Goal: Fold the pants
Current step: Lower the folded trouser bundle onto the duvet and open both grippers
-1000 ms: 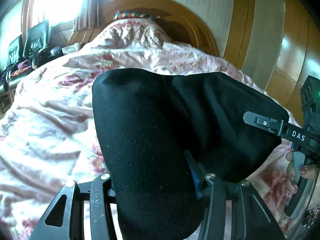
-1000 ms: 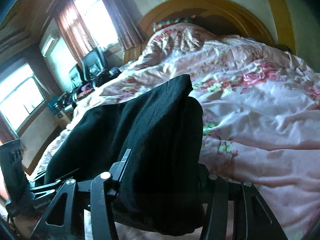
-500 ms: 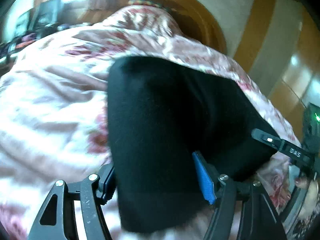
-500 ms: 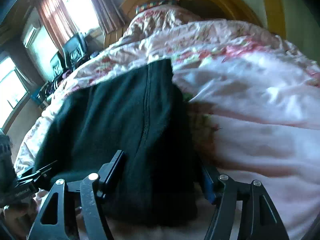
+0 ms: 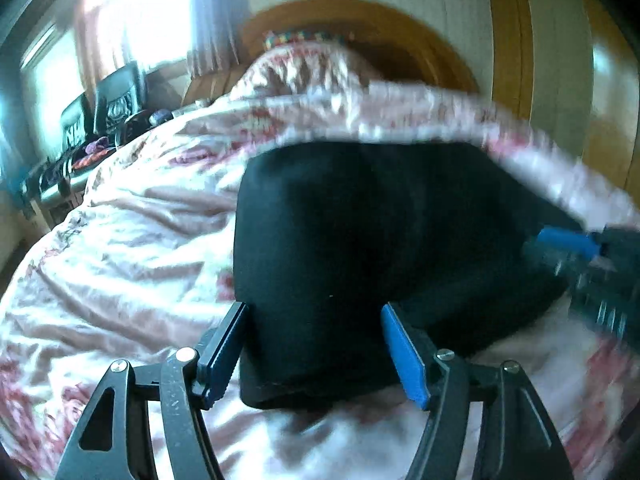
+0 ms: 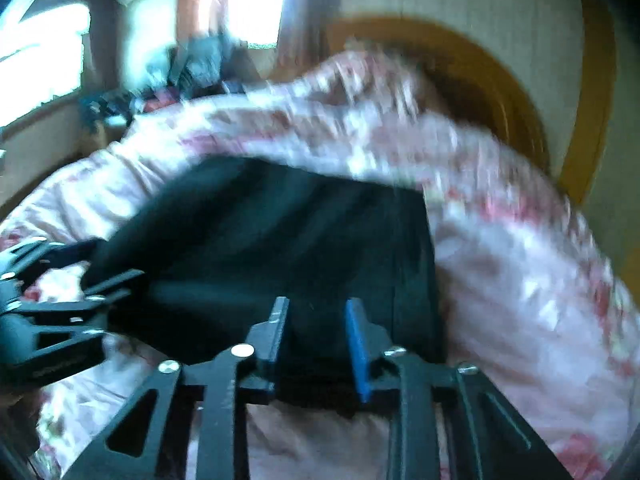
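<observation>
— Black pants (image 5: 360, 248), folded into a thick, soft, matte slab with rounded corners. Lying flat on the pink floral quilt (image 5: 120, 248) near the bed's foot edge, toward the right side.

— And on the left gripper (image 5: 316, 340)?

— Spread wide, blue-padded fingers (image 5: 404, 356) flanking the near end of the slab, not pinching it. Hard to say whether touching the cloth.

— Right gripper (image 6: 318, 336)?

— Fingers parted too, though narrower, with the fold's near edge between them; black finger (image 6: 272, 336) and blue pad close alongside the fabric. Not clearly pressed shut on it. Seen also from the left wrist view at the slab's right corner (image 5: 576, 248), badly blurred.

— Any containers?

— None to tell of; only bedding. Quilt rumpled, glossy in its creases, heaped up near the headboard (image 5: 420, 40).

— Headboard itself?

— Arched, smooth orange-brown wood, with a multicoloured strip (image 5: 304, 38) just under the arch. Black chairs (image 5: 116, 100) beside the bed's left edge, below a bright window (image 5: 136, 12).
</observation>
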